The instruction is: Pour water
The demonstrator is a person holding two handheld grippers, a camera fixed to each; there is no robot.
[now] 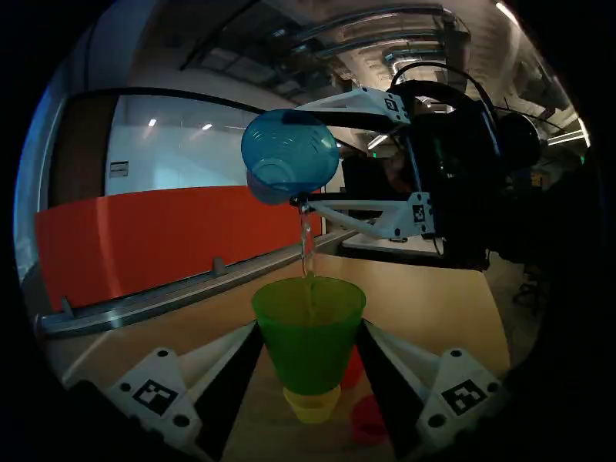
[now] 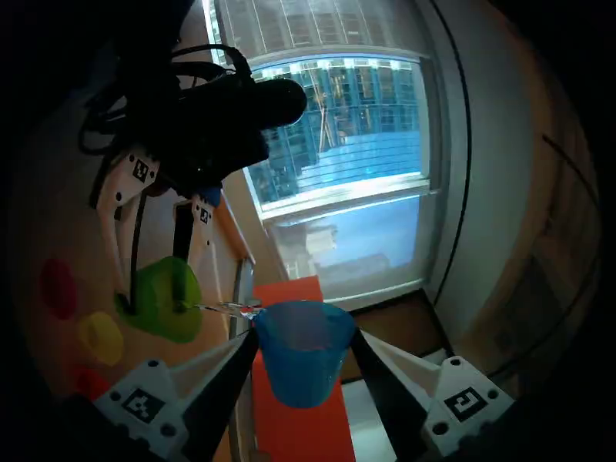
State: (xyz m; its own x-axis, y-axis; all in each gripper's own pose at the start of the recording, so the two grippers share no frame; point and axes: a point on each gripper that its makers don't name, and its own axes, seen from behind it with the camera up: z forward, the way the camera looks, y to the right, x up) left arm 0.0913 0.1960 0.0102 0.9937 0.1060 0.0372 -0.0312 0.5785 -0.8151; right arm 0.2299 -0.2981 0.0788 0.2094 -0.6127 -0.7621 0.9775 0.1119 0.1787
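Two claws work above one wooden surface (image 1: 431, 300), which carries the spare cups and would catch any spill. Of these, the left claw (image 1: 309, 339) is closed partway, with both fingers pressed on the sides of the green cup (image 1: 309, 366). That cup is upright, mouth up, and looks held off the surface so it can sit under the pour. Likewise the right claw (image 2: 304, 346) clamps the blue cup (image 1: 289, 154) between both fingers, its opening just cup-wide.

In the left gripper view the blue cup is at 12 o'clock from the green one, tipped well over with its lip down; the tilt is what drives the water out. The cups are apart, not touching, so rim doesn't knock rim.

Judgement: the pour is under way. The fill level in the green cup can't be read, so how far along it is stays unclear. Risk: the stream is narrow, so drift of either hand would put water on the surface.

The spare cups rest on the surface, out of the way:
- a yellow cup (image 1: 312, 404) at 6 o'clock from the green cup
- a red cup (image 1: 368, 420) at 5 o'clock
- a second red cup (image 1: 353, 369), partly hidden, at 4 o'clock

A thin water stream (image 1: 306, 246) drops from the blue lip toward 6 o'clock into the green cup's mouth.
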